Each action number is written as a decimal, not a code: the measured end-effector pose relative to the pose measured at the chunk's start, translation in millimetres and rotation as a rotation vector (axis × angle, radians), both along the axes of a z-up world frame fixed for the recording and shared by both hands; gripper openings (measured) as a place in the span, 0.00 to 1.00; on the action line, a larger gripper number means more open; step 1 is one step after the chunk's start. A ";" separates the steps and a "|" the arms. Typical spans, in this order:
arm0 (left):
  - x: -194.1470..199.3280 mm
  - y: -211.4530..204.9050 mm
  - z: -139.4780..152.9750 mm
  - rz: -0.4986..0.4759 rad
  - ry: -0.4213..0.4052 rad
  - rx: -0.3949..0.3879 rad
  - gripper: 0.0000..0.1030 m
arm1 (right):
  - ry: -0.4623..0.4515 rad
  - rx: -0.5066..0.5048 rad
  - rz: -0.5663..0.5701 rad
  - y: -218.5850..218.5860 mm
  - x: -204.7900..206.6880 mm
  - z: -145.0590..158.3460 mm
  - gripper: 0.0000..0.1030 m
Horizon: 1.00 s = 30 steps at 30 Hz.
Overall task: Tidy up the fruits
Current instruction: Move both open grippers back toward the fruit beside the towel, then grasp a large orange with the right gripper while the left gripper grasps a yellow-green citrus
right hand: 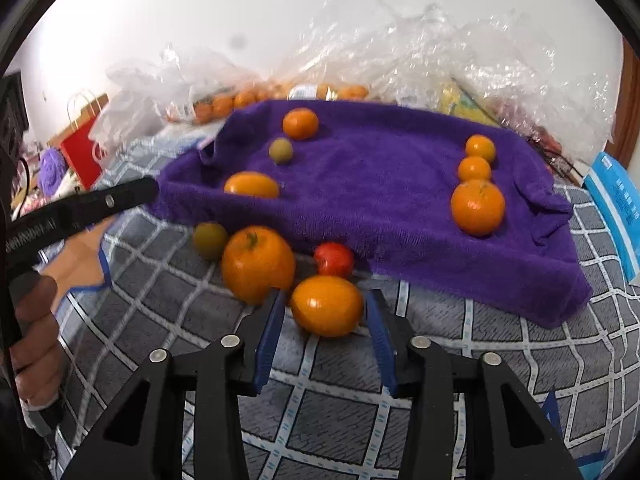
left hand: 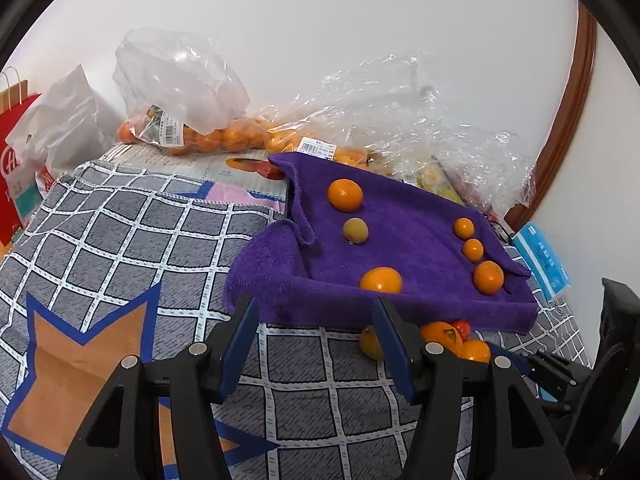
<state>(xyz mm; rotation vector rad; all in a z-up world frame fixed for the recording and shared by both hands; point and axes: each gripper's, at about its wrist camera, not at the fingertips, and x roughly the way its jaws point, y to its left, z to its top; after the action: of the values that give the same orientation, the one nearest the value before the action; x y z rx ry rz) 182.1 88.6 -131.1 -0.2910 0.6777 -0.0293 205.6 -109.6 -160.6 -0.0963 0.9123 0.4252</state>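
Orange target: the loose orange fruit lies dead ahead of my right gripper, at 12 o'clock, between the blue fingers, slightly oval with its long axis across the gap.
Right claw state: spread wide, nothing clamped; I cannot tell through the blur whether either pad touches the skin.
Left claw state: my left gripper hangs spread and empty, aimed at the near edge of the purple towel.
Nearer hand: the right, by a clear margin.
Neighbours: a bigger orange at 10 o'clock, just beside the left finger; a red fruit at 12, behind the target; a greenish fruit further toward 10.
Sorted stock: six fruits already on the towel, three in a column at 1 o'clock, three at 11.
Surface: grey checked cloth, soft, so I judge the fruit may roll when pinched.
Room: white wall, crinkled plastic bags of oranges at the far edge, red paper bag at 9.
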 end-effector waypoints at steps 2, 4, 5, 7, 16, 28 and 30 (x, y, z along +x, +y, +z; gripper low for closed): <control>-1.0 0.6 -0.3 0.004 -0.001 -0.002 0.55 | -0.008 0.002 0.006 0.2 -1.7 0.8 0.37; -2.0 0.5 0.6 0.000 -0.010 -0.010 0.55 | -0.021 0.008 0.005 -0.9 -3.5 2.4 0.37; -2.2 0.1 0.7 -0.003 -0.013 -0.012 0.55 | -0.028 0.018 0.000 -3.0 -4.5 3.9 0.37; -2.0 -1.8 0.1 -0.010 -0.010 -0.013 0.55 | -0.036 0.030 -0.013 -7.6 -6.0 5.7 0.37; -1.3 -12.7 -2.3 -0.058 0.008 -0.004 0.55 | -0.084 0.053 -0.124 -55.0 -14.8 13.0 0.37; 8.1 -33.3 -15.0 -0.118 0.127 0.022 0.51 | -0.119 0.063 -0.261 -121.4 -22.7 17.2 0.37; 10.2 -37.4 -13.1 -0.129 0.129 0.021 0.51 | -0.119 0.066 -0.270 -126.4 -23.5 17.1 0.37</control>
<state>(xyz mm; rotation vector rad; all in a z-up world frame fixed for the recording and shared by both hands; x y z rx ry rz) 192.4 51.3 -144.2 -0.2302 0.8234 -0.1269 182.2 -236.0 -143.4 0.0617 0.7800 0.1958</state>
